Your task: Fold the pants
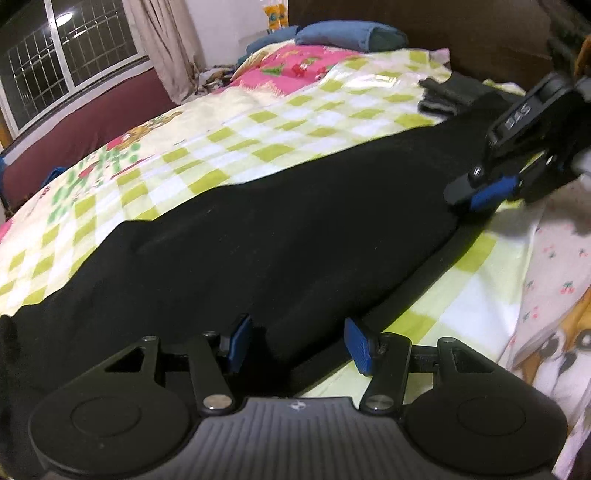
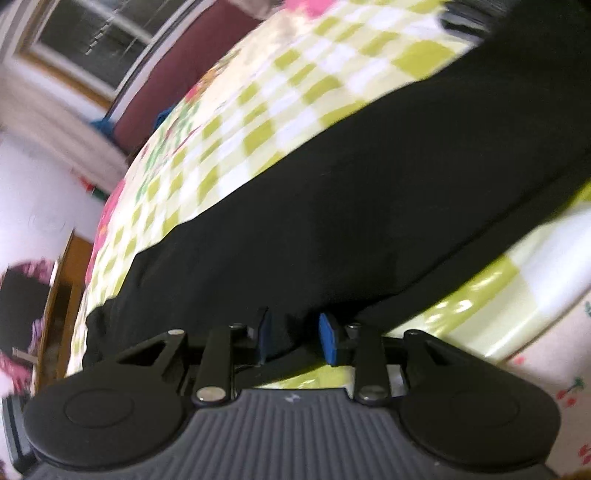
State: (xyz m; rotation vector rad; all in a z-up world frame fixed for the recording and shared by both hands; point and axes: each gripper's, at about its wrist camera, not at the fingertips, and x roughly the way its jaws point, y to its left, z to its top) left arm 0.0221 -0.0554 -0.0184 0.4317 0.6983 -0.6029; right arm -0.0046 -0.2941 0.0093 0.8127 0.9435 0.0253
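Observation:
Black pants [image 1: 277,229] lie stretched out flat across a bed with a green and white checked sheet [image 1: 295,122]. My left gripper [image 1: 300,344] hovers at the near edge of the pants, open, its blue pads apart with a low ridge of black cloth between them. My right gripper [image 1: 487,194] is blurred at the far right end of the pants, close over their edge. In the right wrist view the right gripper [image 2: 296,338] stands a little open, the black pants [image 2: 351,192] running under and between its pads. I see neither pad pair pressing on the cloth.
A small stack of folded grey clothes [image 1: 443,96] lies beyond the pants at the back right. A blue pillow [image 1: 343,35] rests at the head of the bed. A cherry-print cloth [image 1: 561,280] covers the right edge. A window [image 1: 74,48] is on the left wall.

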